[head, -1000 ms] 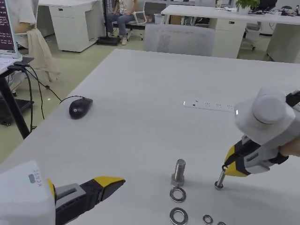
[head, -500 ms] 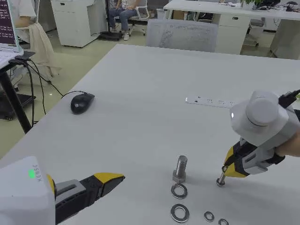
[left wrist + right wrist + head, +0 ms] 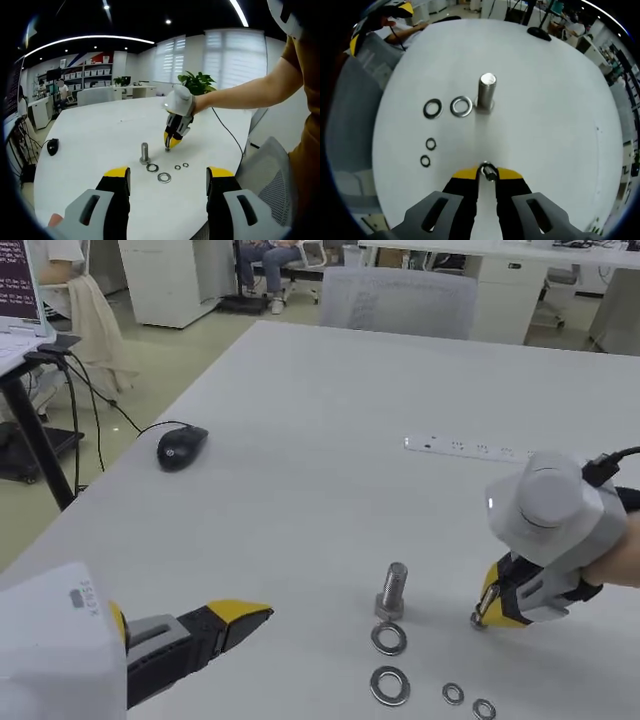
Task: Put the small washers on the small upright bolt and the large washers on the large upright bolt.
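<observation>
The large bolt (image 3: pixel 395 590) stands upright on the white table (image 3: pixel 300 490), head down. Just in front of it lie two large washers (image 3: pixel 388 638) (image 3: pixel 390 685), with two small washers (image 3: pixel 453 693) (image 3: pixel 484 708) to their right. My right gripper (image 3: pixel 484 612) is shut on the small bolt (image 3: pixel 490 171), held low at the table right of the large bolt (image 3: pixel 486 92). Its view has the large washers (image 3: pixel 461 106) and the small washers (image 3: pixel 430 144) to the left. My left gripper (image 3: pixel 169 172) hovers open near the table's front left, short of the washers, and shows as the left gripper (image 3: pixel 245 618).
A black mouse (image 3: pixel 182 445) lies at the table's left side and a white power strip (image 3: pixel 470 450) further back on the right. A grey chair (image 3: pixel 398 300) stands behind the far edge. The table's left edge runs diagonally, with cables and a desk beyond.
My right gripper has sunk closer to the table with the small bolt, so less of the bolt shows below its jaws. The head camera has tilted down. My left gripper stays put.
</observation>
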`<state>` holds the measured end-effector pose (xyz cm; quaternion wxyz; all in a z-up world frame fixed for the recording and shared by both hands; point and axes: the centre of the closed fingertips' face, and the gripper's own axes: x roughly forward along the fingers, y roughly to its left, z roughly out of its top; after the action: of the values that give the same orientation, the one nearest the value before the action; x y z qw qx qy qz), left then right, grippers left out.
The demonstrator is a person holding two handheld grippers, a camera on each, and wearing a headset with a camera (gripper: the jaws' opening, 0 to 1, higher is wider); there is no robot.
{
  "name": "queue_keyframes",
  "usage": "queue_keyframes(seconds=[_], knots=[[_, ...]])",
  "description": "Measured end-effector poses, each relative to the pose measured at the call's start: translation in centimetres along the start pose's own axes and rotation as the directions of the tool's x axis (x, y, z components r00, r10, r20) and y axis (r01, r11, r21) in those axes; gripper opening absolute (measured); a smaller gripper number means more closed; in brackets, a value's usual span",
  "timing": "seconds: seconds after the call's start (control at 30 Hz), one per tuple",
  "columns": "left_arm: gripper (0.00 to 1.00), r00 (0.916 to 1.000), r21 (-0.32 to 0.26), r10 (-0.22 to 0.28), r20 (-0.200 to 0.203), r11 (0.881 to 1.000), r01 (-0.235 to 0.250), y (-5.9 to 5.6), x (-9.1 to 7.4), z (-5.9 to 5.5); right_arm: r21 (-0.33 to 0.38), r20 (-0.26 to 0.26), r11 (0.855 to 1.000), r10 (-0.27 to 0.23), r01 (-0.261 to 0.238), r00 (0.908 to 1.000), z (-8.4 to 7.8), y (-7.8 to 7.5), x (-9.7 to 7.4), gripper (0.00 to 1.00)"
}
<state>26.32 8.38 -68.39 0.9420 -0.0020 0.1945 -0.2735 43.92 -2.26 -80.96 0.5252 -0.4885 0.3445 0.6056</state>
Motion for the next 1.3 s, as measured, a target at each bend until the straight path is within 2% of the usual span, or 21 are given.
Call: queue_keyframes(seconds=[0.27, 0.4, 0.63, 1.03, 1.3], knots=[[0.61, 1.0000, -0.004, 0.004, -0.002, 1.000, -0.004, 0.1, 0.1, -0.1, 0.009, -0.002, 1.000, 0.010, -0.010, 1.0000, -0.4, 0.0, 0.7, 0.13], [0.61, 1.0000, -0.004, 0.007, -0.005, 1.000, -0.007, 0.1, 0.2, -0.2, 0.010, 0.008, 1.000, 0.006, -0.006, 1.0000, -0.5, 0.1, 0.7, 0.17], [0.61, 0.9999, -0.001, 0.011, 0.004, 1.000, -0.011, 0.1, 0.0, 0.0, 0.034, 0.017, 0.999, -0.012, 0.011, 0.9998, -1.1, 0.3, -0.3, 0.17], [0.61, 0.9999, 0.028, -0.005, 0.012, 1.000, 0.005, -0.9, -0.3, 0.5, 0.080, 0.020, 0.997, -0.015, 0.014, 0.9997, -2.9, 3.9, -1.3, 0.17], [0.61, 0.9997, 0.049, -0.018, 0.017, 0.999, 0.017, -1.5, -0.7, 0.8, 0.095, 0.035, 0.995, -0.012, 0.009, 0.9993, -2.9, 6.1, -1.7, 0.17]])
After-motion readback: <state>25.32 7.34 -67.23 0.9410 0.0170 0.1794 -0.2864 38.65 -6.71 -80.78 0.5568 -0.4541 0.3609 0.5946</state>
